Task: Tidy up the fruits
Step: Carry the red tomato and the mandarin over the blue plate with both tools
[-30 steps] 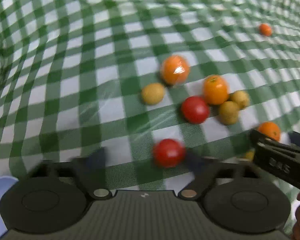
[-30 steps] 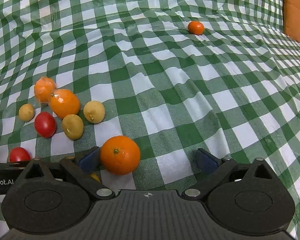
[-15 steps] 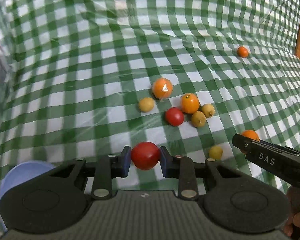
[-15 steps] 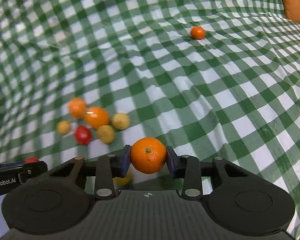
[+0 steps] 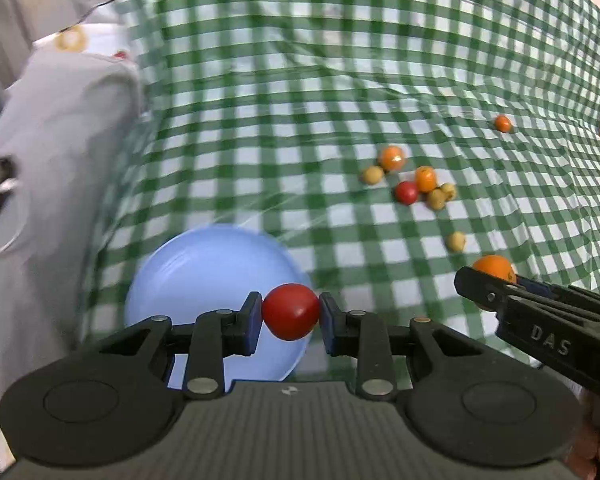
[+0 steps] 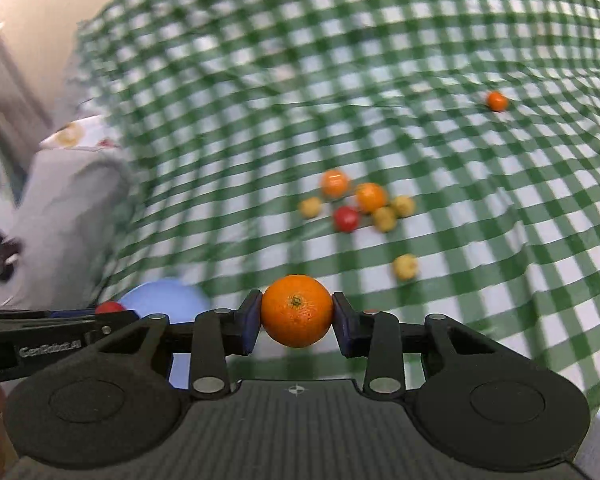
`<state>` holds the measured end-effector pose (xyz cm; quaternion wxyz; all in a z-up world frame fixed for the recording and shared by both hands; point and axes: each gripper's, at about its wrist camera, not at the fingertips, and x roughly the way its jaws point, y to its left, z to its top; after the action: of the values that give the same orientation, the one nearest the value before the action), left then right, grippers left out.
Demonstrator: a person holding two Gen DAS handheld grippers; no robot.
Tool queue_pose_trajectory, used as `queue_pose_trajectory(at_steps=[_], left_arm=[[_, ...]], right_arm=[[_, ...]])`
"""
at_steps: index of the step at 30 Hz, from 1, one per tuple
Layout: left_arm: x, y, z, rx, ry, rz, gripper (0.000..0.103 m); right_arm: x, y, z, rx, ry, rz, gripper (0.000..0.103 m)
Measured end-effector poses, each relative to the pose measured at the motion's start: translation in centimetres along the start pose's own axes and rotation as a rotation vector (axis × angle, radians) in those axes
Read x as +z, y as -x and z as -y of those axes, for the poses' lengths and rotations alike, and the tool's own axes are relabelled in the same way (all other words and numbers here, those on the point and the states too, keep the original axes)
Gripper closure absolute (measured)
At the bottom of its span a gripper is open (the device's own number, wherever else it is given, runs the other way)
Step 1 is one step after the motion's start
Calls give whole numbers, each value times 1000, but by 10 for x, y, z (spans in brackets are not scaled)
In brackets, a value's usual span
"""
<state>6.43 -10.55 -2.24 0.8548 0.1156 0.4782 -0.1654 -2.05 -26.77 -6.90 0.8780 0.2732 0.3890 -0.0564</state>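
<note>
Gripping orange [image 6: 296, 311], stem scar facing camera.

A green-and-white checked tablecloth [image 5: 340, 80] is seen covered by a clear, glossy film, with sheen and fine creases showing across it. The blue plate [image 5: 204, 264] appears as smooth plastic with a soft, even shine. The red tomato [image 5: 290, 311] is shown with a taut, glossy skin and a small highlight, while the orange [image 6: 297, 310] is marked by a dimpled, matt-to-satin peel. The left gripper [image 5: 288, 322] and the right gripper [image 6: 296, 322] are made of matt black plastic, ribbed on the body, with small bright metal pins at the joints and dark blue, dull pads [image 5: 251, 322]. A pale grey cloth [image 5: 60, 152] looks soft and matt.
</note>
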Motion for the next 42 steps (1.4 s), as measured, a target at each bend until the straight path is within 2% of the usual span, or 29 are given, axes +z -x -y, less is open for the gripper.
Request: queue_pose_trajectory(at_steps=[6,11,16,20,30,42], left_arm=[[-37,37,-40,37,52,-12,69],[-65,59,-65,60,84,-11,69],[-87,75,-84,64,122,-1,69],[-96,79,-97,63,147,1,69],[-97,71,-111,73,163,-8,69],[-78,35,-112,74,152,-57,69]], right_arm=[[-31,39,-45,82,69,-9,64],[-61,62,-74,116,130,-29,64],[-81,75,-95,132,189,-50,64],[-84,79,-107,127,230,-44,64],[-83,69,-123,115,283,-50,64],[-72,30,-122,92,294,-94,64]])
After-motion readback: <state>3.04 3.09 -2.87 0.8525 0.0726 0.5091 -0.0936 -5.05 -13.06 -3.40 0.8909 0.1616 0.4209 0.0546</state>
